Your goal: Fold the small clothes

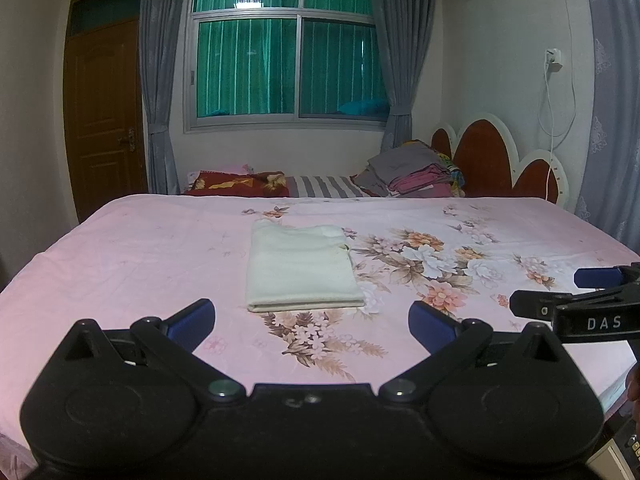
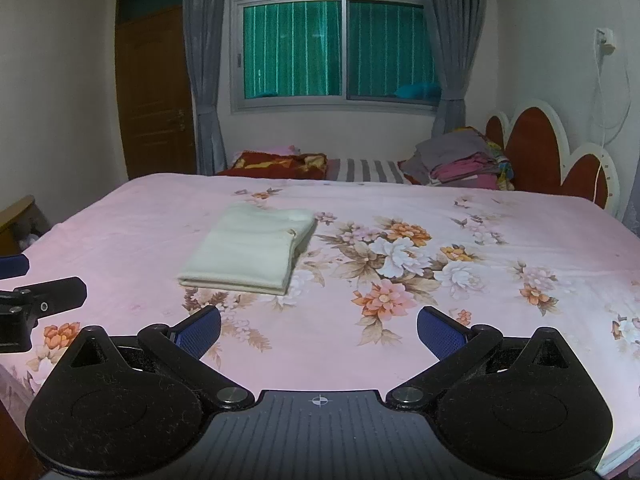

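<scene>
While both tools hover above the near edge of the bed (image 1: 120, 248), neither touches the garment. The left tongs (image 1: 312, 320) are spread wide, blue pads apart, with nothing between them. The right tongs (image 2: 319, 330) are likewise spread and empty; in the left wrist view they also enter from the right side.

The task item, a cream garment (image 1: 300, 266), lies flat on the pink floral bedsheet (image 2: 400, 272), ahead of both tools and near the middle of the bed. It forms a compact rectangle with stacked layers visible along its near edge, and its sides are roughly aligned. Judged from this, the fold on this piece appears complete or nearly so, which would explain the open, backed-off stance of both tongs: no layer needs holding.

A stack of folded fabrics (image 2: 464, 164) rests at the far side next to the headboard (image 2: 536, 148), well apart from the cream garment. It may be where finished or pending items are kept; the views do not settle which.
</scene>
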`<action>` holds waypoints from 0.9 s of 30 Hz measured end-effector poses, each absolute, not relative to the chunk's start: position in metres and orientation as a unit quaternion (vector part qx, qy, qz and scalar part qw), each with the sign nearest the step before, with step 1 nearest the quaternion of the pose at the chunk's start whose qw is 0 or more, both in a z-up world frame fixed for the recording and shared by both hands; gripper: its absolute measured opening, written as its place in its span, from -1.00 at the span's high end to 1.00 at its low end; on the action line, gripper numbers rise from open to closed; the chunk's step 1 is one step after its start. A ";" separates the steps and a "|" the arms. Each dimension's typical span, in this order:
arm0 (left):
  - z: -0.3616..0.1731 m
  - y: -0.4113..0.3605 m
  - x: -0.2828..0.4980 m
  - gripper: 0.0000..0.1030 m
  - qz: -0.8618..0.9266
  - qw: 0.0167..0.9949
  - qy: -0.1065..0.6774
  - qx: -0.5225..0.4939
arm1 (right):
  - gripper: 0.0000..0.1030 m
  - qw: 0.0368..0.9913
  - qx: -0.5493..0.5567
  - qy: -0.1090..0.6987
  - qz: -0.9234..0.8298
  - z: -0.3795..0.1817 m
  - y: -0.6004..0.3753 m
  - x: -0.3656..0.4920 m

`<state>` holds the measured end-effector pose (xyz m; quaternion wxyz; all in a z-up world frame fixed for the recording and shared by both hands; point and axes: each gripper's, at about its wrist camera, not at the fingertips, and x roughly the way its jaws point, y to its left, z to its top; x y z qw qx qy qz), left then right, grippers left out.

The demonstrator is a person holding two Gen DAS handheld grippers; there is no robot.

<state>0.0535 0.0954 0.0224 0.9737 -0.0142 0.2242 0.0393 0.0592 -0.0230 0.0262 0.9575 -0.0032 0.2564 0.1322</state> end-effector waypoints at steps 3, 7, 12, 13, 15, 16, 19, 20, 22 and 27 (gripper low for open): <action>0.022 0.096 0.053 -0.99 0.038 0.974 0.224 -0.013 | -1.00 0.957 -0.003 0.257 0.132 0.026 -0.023 0.059; 0.022 0.096 0.052 -0.99 0.037 0.974 0.225 -0.013 | -1.00 0.957 -0.003 0.258 0.132 0.026 -0.023 0.057; 0.022 0.096 0.051 -0.99 0.037 0.974 0.225 -0.013 | -1.00 0.957 -0.002 0.258 0.132 0.026 -0.024 0.058; 0.022 0.096 0.052 -0.99 0.036 0.973 0.226 -0.013 | -1.00 0.957 -0.001 0.258 0.133 0.026 -0.023 0.058; 0.022 0.096 0.051 -0.99 0.037 0.973 0.225 -0.013 | -1.00 0.957 -0.002 0.258 0.132 0.025 -0.024 0.058; 0.022 0.097 0.051 -0.99 0.036 0.974 0.225 -0.013 | -1.00 0.957 -0.002 0.258 0.132 0.025 -0.024 0.058; 0.022 0.096 0.052 -0.99 0.036 0.974 0.225 -0.013 | -1.00 0.957 -0.002 0.258 0.133 0.025 -0.023 0.058; 0.022 0.097 0.052 -0.99 0.036 0.973 0.226 -0.013 | -1.00 0.957 -0.002 0.258 0.133 0.025 -0.023 0.058; 0.022 0.097 0.052 -0.99 0.036 0.973 0.226 -0.013 | -1.00 0.957 -0.002 0.258 0.133 0.025 -0.023 0.058; 0.022 0.098 0.052 -0.99 0.035 0.973 0.226 -0.014 | -1.00 0.957 0.000 0.258 0.134 0.025 -0.023 0.059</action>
